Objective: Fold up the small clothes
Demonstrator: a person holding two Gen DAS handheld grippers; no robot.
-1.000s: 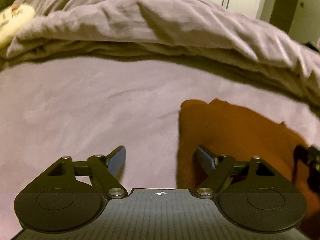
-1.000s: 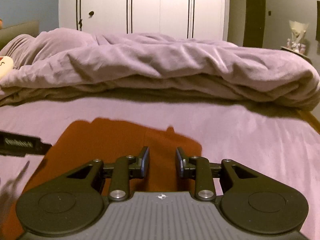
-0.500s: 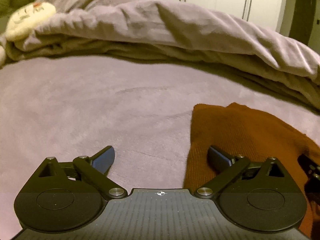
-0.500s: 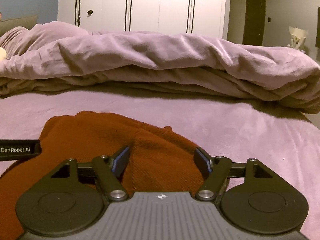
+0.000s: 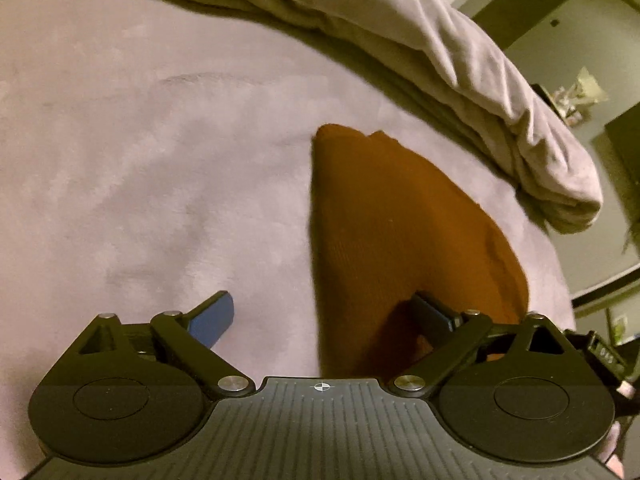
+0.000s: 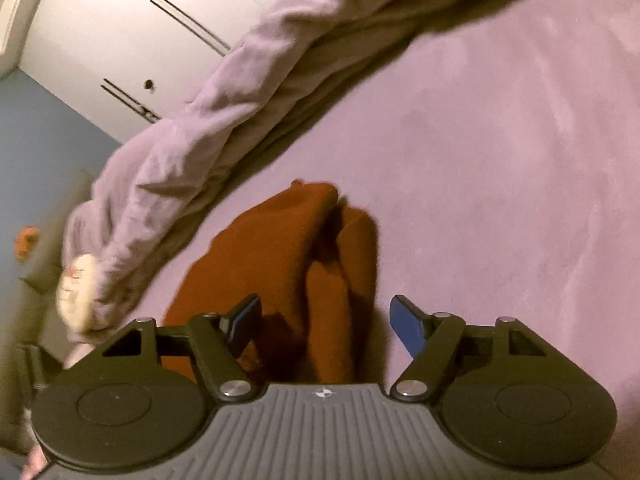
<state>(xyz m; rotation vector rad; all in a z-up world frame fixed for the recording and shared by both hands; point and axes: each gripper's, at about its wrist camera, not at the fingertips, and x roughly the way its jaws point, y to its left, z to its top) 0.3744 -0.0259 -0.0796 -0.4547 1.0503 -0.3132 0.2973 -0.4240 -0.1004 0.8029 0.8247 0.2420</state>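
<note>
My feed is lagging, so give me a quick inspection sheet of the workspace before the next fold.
Surface: lilac bed sheet, soft, lightly creased.
Job's things: rust garment lying on the sheet, bunched with a deep crease in the right wrist view.
Clutter: rumpled duvet along the far side; cream plush toy at its end.
Grippers: left gripper jaws wide open over the garment's edge; right gripper jaws open, straddling the garment.
Cables: nothing seen.
Surroundings: white wardrobe, blue wall.
</note>
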